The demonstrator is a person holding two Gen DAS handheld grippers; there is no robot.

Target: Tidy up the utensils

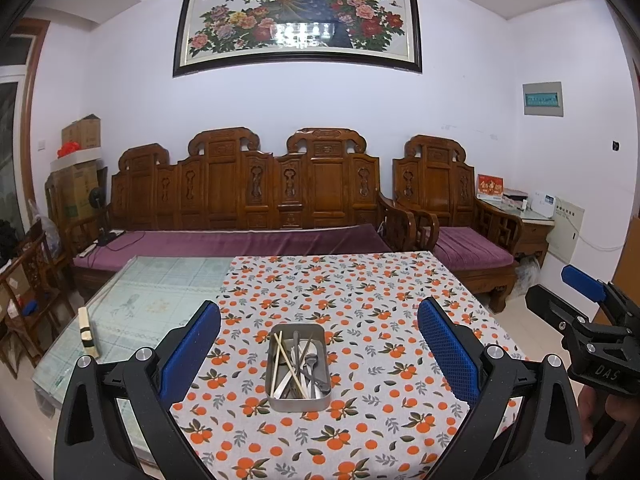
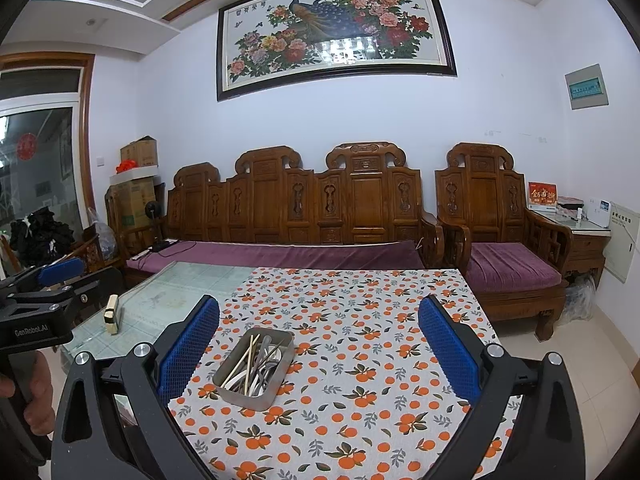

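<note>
A metal tin (image 1: 280, 400) stands on the orange-print tablecloth (image 1: 360, 300). It holds wooden chopsticks (image 1: 285, 360) and several metal utensils (image 1: 310, 364) in a mixed pile. My left gripper (image 1: 319, 350) is open and empty, held above the table with the tin between its blue pads. My right gripper (image 2: 319, 350) is open and empty; the tin (image 2: 256, 398) sits left of centre in the right wrist view, near its left pad (image 2: 188, 350). Each gripper shows at the edge of the other's view, the right one (image 1: 592, 320) and the left one (image 2: 44, 296).
The cloth covers the right part of a glass-topped table (image 1: 152, 292). A small cream block (image 1: 88, 330) stands on the glass at the left. A carved wooden sofa (image 1: 248, 196) with purple cushions stands behind the table, an armchair (image 1: 460, 216) at the right.
</note>
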